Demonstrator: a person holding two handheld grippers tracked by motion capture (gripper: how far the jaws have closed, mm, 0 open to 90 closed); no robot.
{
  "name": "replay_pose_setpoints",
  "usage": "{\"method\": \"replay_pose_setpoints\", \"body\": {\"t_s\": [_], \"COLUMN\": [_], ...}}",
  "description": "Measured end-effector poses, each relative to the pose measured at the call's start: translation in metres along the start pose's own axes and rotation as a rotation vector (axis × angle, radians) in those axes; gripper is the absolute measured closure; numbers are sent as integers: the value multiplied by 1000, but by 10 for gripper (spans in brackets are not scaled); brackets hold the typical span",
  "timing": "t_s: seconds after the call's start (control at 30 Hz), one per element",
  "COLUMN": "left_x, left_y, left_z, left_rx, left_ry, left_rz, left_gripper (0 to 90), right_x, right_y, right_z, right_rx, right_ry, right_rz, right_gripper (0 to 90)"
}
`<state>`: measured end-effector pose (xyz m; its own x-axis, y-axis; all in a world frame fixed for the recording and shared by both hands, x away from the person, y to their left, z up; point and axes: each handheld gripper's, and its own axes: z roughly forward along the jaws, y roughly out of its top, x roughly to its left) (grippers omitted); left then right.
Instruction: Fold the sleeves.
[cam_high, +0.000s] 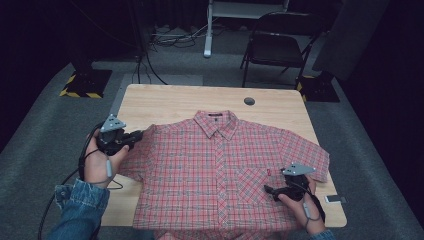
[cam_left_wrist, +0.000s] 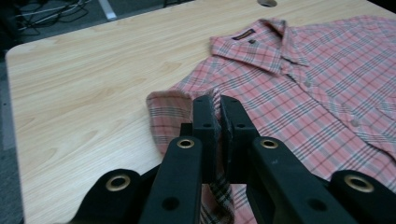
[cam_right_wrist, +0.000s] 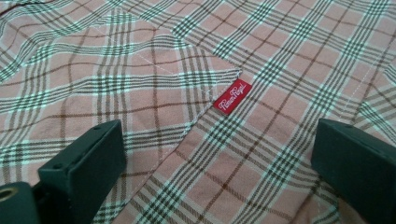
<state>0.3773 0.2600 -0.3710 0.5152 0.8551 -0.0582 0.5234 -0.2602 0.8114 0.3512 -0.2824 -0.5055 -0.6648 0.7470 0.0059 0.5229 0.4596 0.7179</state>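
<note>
Folding the sleeve inward is the step in hand: its edge is pinched between the closed jaws of the left gripper, raised off the table. Right gripper is held wide apart above the shirt, near the red label on the chest pocket ahead of its jaws. Sleeve should be carried low across the body, kept taut, the body pinned if drag is seen.

The shirt under my grippers is woven plaid cloth, matt, with a fine ribbed weave and a small glossy red sewn label. The table is pale wood, smooth, satin. My left gripper has matt black plastic jaws with brass-coloured metal eyelets.
</note>
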Motion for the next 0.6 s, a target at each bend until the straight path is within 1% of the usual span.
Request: {"method": "replay_pose_setpoints", "body": {"t_s": [0.07, 0.17, 0.27, 0.43, 0.47, 0.5, 0.6], "left_x": [-4, -9, -16, -25, -30, -30, -36], "left_y": [5, 11, 15, 18, 18, 18, 20], "left_z": [3, 8, 14, 28, 34, 34, 41], "left_rx": [-2, -3, 1, 0, -3, -3, 4], "left_ry": [-13, -45, -65, -113, -131, -131, -151], "left_rz": [6, 7, 16, 8, 8, 8, 16], "left_gripper": [855, 856, 856, 855, 855, 855, 855], "right_x": [0, 0, 0, 0, 0, 0, 0], "right_y": [0, 0, 0, 0, 0, 0, 0], "right_z": [0, 0, 0, 0, 0, 0, 0], "right_rx": [0, 0, 0, 0, 0, 0, 0], "right_ry": [0, 1, 1, 1, 1, 1, 1], "right_rz": [0, -1, -1, -1, -2, -2, -1], "right_gripper": [31, 30, 30, 30, 30, 30, 30]}}
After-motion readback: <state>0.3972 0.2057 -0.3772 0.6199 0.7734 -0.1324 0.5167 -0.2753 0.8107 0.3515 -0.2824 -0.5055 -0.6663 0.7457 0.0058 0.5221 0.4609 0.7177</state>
